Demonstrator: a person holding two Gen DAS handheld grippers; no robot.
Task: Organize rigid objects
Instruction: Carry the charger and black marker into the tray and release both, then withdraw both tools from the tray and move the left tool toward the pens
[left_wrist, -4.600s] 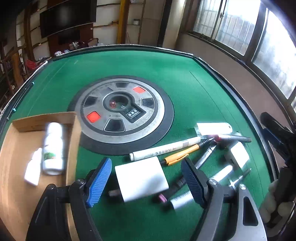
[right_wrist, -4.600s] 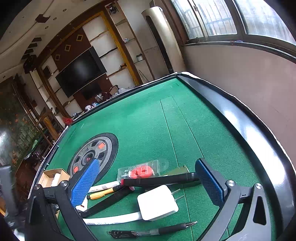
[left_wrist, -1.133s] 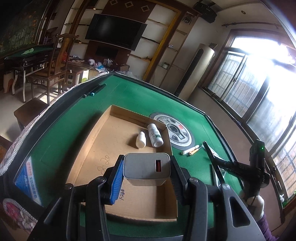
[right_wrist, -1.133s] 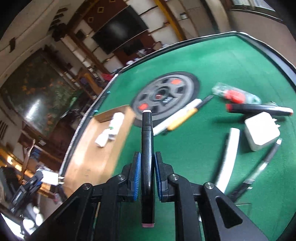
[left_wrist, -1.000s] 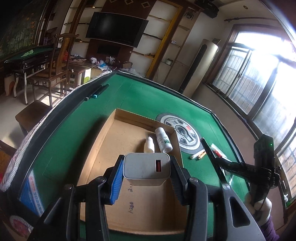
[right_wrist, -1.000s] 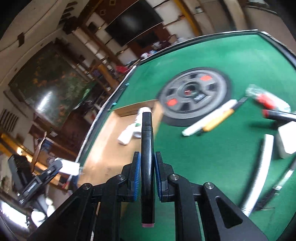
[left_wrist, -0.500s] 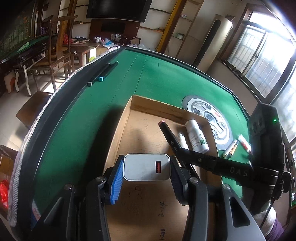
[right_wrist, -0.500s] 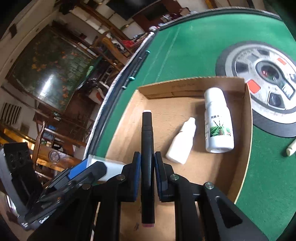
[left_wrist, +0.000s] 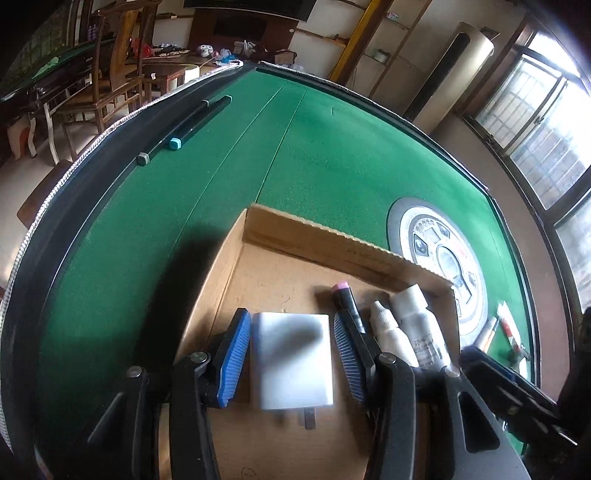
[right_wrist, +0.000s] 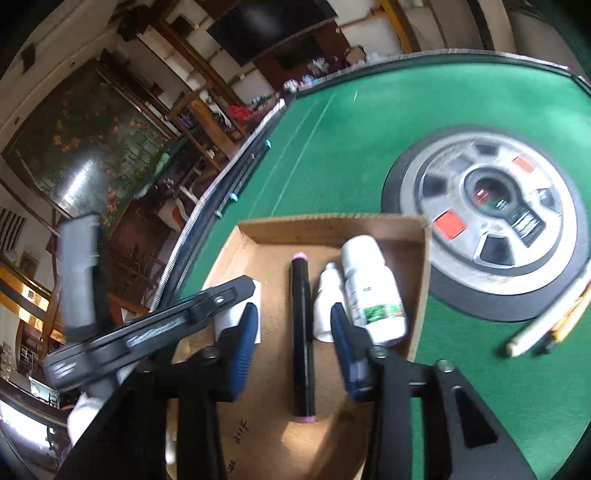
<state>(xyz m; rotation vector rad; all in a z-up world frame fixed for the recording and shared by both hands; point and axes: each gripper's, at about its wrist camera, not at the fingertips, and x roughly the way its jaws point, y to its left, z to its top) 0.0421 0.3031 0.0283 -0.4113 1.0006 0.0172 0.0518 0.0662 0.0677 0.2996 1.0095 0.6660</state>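
A shallow cardboard box (left_wrist: 332, 243) (right_wrist: 325, 225) lies on the green table. My left gripper (left_wrist: 291, 321) hangs low inside it. A white charger (left_wrist: 291, 362), blurred, lies flat between its blue pads with a thin gap on each side and its prongs toward the camera. My right gripper (right_wrist: 294, 314) is beside it, and its jaws are opening. The black marker (right_wrist: 303, 332) (left_wrist: 347, 302) with pink ends lies on the box floor between them, clear of both pads. The left gripper's arm (right_wrist: 166, 325) crosses the right wrist view.
A white dropper bottle (right_wrist: 325, 299) and a larger white bottle (right_wrist: 369, 288) lie in the box right of the marker. The round control dial (right_wrist: 491, 206) sits beyond the box wall. Pens (right_wrist: 546, 317) lie on the felt, and two dark pens (left_wrist: 184, 129) lie by the far rim.
Both grippers came in over the box and sank. The right jaws let go of the marker, which now rests on the box floor. The charger tipped from end-on to flat.
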